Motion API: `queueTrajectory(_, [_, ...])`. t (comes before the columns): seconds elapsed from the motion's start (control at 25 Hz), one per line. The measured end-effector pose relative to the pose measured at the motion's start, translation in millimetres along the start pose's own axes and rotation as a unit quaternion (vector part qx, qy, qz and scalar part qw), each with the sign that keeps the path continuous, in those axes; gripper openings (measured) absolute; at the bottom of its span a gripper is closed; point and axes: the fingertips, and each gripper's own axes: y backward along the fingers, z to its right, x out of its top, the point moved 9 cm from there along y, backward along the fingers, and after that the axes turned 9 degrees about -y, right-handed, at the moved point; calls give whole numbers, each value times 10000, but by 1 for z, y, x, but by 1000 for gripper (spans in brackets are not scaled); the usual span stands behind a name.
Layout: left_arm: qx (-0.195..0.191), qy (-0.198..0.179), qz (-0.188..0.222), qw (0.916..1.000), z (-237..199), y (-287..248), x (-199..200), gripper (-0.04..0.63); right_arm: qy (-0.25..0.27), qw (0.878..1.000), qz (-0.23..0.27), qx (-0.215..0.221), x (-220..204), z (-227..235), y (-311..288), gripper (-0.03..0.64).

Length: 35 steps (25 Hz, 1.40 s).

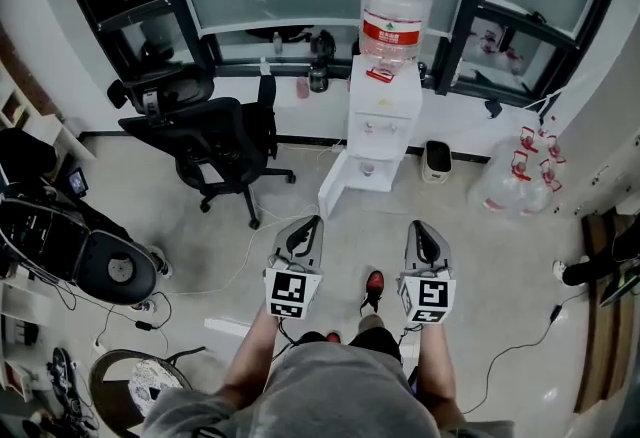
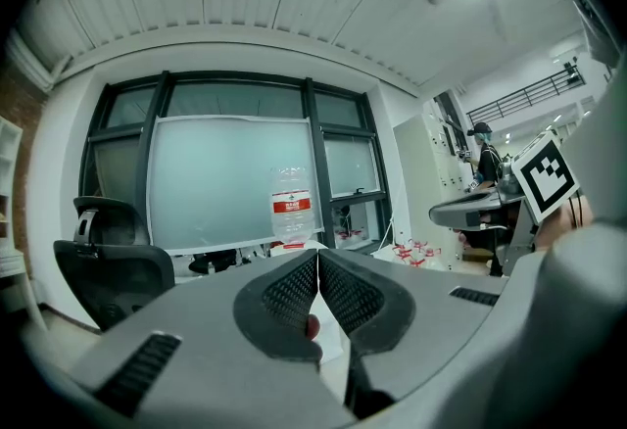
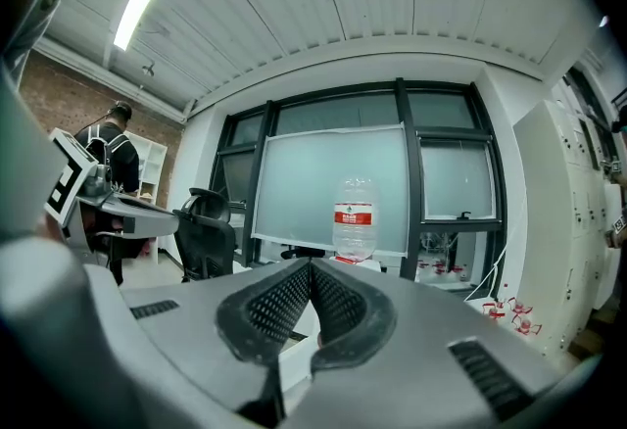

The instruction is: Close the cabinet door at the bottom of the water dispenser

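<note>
I had both grippers held out level ahead of me, side by side and well short of the water dispenser (image 1: 384, 116); the left gripper (image 1: 309, 223) had its jaws pressed together with nothing between them, the ribbed pads meeting along one line in the left gripper view; the right gripper (image 1: 421, 226) was the same, tips closed on each other and empty in the right gripper view. The dispenser stood against the window wall with a large clear bottle (image 1: 396, 11) upside down on top; the cabinet door (image 1: 333, 184) at its base hung open, swung out toward me on the picture's left side, leaving the lower compartment exposed, and neither gripper touched it. A black office chair (image 1: 215, 151) sat to the left of the dispenser, near it but apart; a small bin (image 1: 437, 160) stood just right of it by the wall, and spare empty bottles (image 1: 512, 182) lay further right on the floor.
</note>
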Motion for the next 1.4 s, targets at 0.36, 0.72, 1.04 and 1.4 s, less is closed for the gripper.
queueTrajectory(0.36, [184,39,-17,9998,-17,-112,21,25,-36,9999,73,135,25,75,-103,18])
queueTrajectory(0.72, [525,161,-319,9980,-38,-200,22,25,-171,9983,-225,515,26,123,-202,18])
queueTrajectory(1.04, [752,310,-667,9945,-44,-261,5,25,-264,9942,-514,911,9,151,-270,18])
queueTrajectory(1.4, [862,432,-1071,9896,-44,-306,-32,25,-540,9865,-852,1290,-32,164,-326,18])
